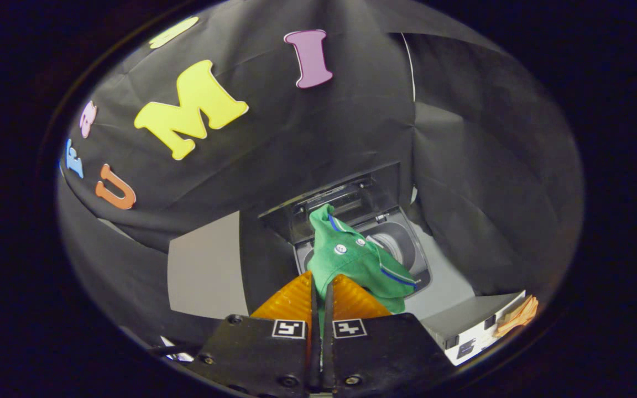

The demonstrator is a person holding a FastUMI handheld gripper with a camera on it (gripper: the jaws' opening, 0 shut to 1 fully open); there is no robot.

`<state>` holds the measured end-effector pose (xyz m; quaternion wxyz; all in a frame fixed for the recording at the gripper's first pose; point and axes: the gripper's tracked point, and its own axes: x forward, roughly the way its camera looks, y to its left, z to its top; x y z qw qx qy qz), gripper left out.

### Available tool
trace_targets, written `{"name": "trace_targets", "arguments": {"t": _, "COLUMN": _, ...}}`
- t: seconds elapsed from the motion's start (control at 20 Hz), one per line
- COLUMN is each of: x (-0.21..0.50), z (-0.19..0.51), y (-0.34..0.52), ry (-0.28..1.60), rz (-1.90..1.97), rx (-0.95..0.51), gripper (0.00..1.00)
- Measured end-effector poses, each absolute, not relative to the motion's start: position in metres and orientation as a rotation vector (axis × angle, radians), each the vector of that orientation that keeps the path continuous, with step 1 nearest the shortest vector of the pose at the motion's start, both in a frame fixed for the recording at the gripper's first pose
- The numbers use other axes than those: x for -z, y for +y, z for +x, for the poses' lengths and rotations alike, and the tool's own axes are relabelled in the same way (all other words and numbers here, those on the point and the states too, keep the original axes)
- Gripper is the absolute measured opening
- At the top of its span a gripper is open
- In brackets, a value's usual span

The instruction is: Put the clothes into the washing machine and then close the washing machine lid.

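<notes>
One garment is in play, and the picture reads like this from left to right. At the lower left of the frame lies a pale grey panel (208, 271), flat against the booth's dark cloth; I cannot tell what it belongs to. At the bottom centre is the tool (321, 290), its two fingers pressed together with only a thin gap; they are clenched on the green shirt (354, 262), whose cloth runs down between them, and the shirt stands up just ahead of the fingertips, with white buttons and a blue stripe at the collar. Directly beyond the shirt, a little right of centre, is the washing machine (415, 260); its lid (346, 202) is raised at the back and the round drum opening shows beside the shirt. At the lower right is a white box (476, 326), and touching its far end a small orange-brown thing (520, 312) that I cannot identify.

The step in hand, as I judge it, is carrying the shirt to the machine; the shirt is not yet in the drum. The next move calls for bringing the tool over the opening, releasing the cloth so it drops inside, and afterwards lowering the lid.

No brand or label can be read; only square black-and-white markers sit on the tool.
</notes>
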<state>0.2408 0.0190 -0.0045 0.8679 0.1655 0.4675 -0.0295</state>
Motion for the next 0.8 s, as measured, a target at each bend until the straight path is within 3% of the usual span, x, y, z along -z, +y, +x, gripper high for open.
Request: {"name": "trace_targets", "arguments": {"t": 0.8, "x": 0.114, "z": 0.302, "y": 0.026, "ry": 1.093, "rz": 0.383, "rx": -0.013, "gripper": 0.05}}
